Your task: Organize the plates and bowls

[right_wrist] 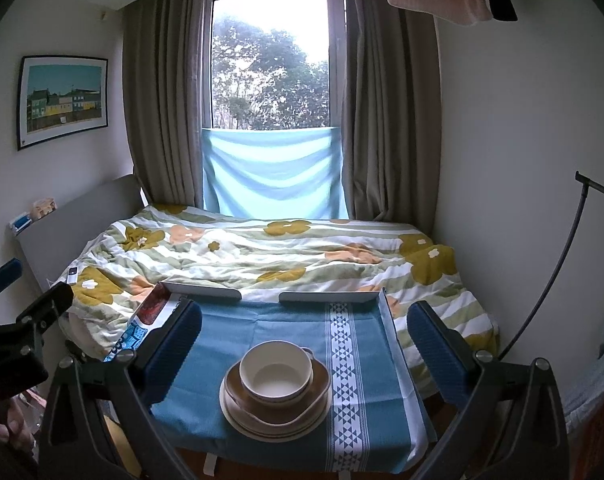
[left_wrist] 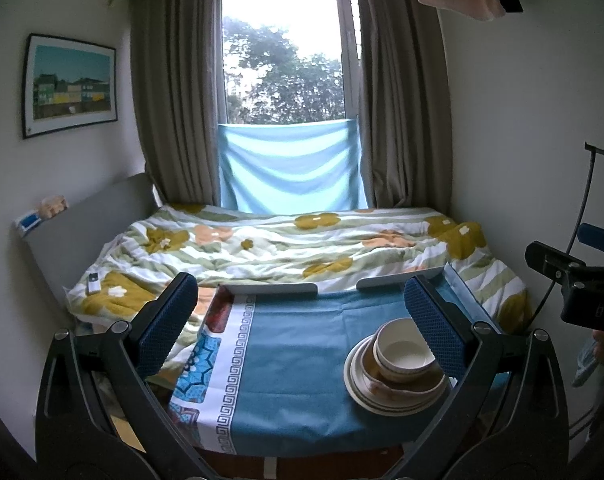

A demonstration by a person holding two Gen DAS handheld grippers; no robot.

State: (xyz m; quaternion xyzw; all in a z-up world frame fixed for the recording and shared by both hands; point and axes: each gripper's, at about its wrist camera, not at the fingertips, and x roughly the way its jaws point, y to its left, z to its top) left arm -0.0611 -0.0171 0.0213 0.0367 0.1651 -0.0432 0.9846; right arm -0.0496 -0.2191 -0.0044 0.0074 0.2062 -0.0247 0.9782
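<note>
A stack of cream and tan plates [left_wrist: 394, 390] with nested cream bowls [left_wrist: 404, 354] on top sits on a small table covered by a blue cloth [left_wrist: 294, 344]. In the right wrist view the plates [right_wrist: 276, 412] and top bowl [right_wrist: 276, 372] lie centred. My left gripper [left_wrist: 300, 320] is open and empty, held above the table, the stack near its right finger. My right gripper [right_wrist: 304, 336] is open and empty, held above and behind the stack.
The table [right_wrist: 262, 300] has a raised grey rim at its far edge. Behind it is a bed with a flowered quilt [right_wrist: 262, 252], a white remote [left_wrist: 94, 283] on it, a curtained window and walls on both sides.
</note>
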